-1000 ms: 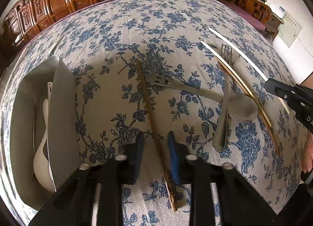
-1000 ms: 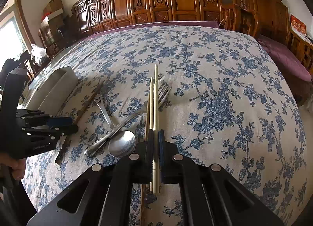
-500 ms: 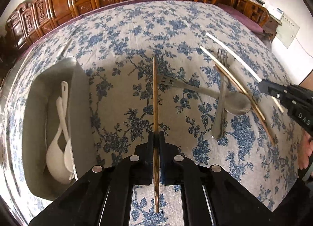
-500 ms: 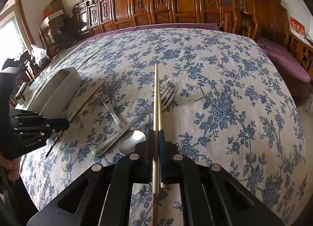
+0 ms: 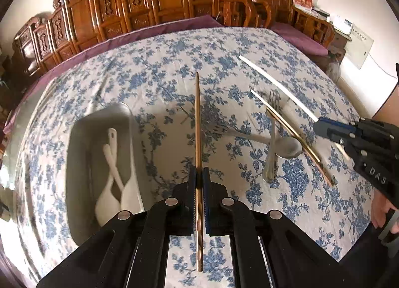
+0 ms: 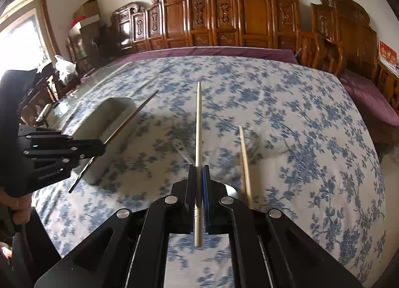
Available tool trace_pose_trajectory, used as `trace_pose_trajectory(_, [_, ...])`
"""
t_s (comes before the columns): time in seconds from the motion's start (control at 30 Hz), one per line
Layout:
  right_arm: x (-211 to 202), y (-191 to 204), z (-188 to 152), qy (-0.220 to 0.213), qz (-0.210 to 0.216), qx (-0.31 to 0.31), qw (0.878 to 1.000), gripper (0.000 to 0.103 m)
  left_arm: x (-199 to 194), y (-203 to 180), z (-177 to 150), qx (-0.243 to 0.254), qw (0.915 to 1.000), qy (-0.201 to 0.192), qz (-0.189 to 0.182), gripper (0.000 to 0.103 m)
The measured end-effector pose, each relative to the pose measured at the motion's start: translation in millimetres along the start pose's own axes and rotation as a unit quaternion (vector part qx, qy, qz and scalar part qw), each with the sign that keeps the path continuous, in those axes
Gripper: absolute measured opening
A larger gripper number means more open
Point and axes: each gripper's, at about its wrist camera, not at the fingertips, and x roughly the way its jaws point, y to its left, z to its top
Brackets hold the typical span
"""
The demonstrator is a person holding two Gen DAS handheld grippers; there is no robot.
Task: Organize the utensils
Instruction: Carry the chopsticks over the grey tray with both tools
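My left gripper (image 5: 199, 173) is shut on a brown wooden chopstick (image 5: 197, 123), held above the table and pointing away. My right gripper (image 6: 199, 171) is shut on a white chopstick (image 6: 198, 123), also lifted; it shows in the left wrist view (image 5: 276, 86) too. A grey utensil tray (image 5: 79, 153) with white spoons (image 5: 117, 183) lies left of the left gripper. A fork (image 5: 271, 143), a metal spoon (image 5: 286, 147), a slotted utensil and a tan chopstick (image 5: 289, 128) lie on the cloth at the right.
The table is covered by a blue floral cloth (image 5: 174, 58). Carved wooden chairs (image 5: 162, 1) line its far side. Another pale chopstick (image 6: 245, 163) lies right of the right gripper. The tray (image 6: 109, 118) shows at the left in the right wrist view.
Both grippers have lifted their chopsticks higher off the table. The left gripper closed on the brown chopstick a second ago. The right gripper left one pale chopstick behind.
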Motion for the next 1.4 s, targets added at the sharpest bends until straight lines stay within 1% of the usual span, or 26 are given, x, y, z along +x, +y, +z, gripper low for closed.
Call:
trace_pose_trajectory(0.33, [-3, 46, 12, -0.005, 0.022, -0.02, 1.0, 0.006, -21, 44, 4, -0.011, 0.9995, -0.017, 0.024, 0.004])
trace_pose_trajectory(0.53, [5, 70, 15, 0.0, 0.036, -0.025, 0.999, 0.006, -20, 76, 3, -0.022, 0.999, -0.013, 0.037, 0.004])
trace_pose_trajectory(0.67, [11, 84, 19, 0.002, 0.043, -0.029, 0.999, 0.006, -13, 94, 0, -0.029, 0.9988, -0.004, 0.04, 0.004])
trace_pose_trajectory(0.83, [18, 100, 20, 0.008, 0.049, -0.035, 0.998, 0.006, 1, 107, -4, -0.036, 0.9982, 0.01, 0.047, 0.004])
trace_pose_trajectory(1.0, [23, 112, 21, 0.013, 0.055, -0.045, 0.997, 0.006, 14, 112, -9, -0.03, 0.998, 0.024, 0.049, 0.004])
trace_pose_trajectory(1.17, [27, 116, 21, 0.017, 0.057, -0.044, 0.997, 0.006, 28, 116, -14, -0.027, 0.9974, 0.038, 0.054, 0.004])
trace_pose_trajectory(1.4, [32, 119, 21, 0.023, 0.058, -0.046, 0.997, 0.006, 44, 118, -17, -0.028, 0.9968, 0.053, 0.052, 0.004])
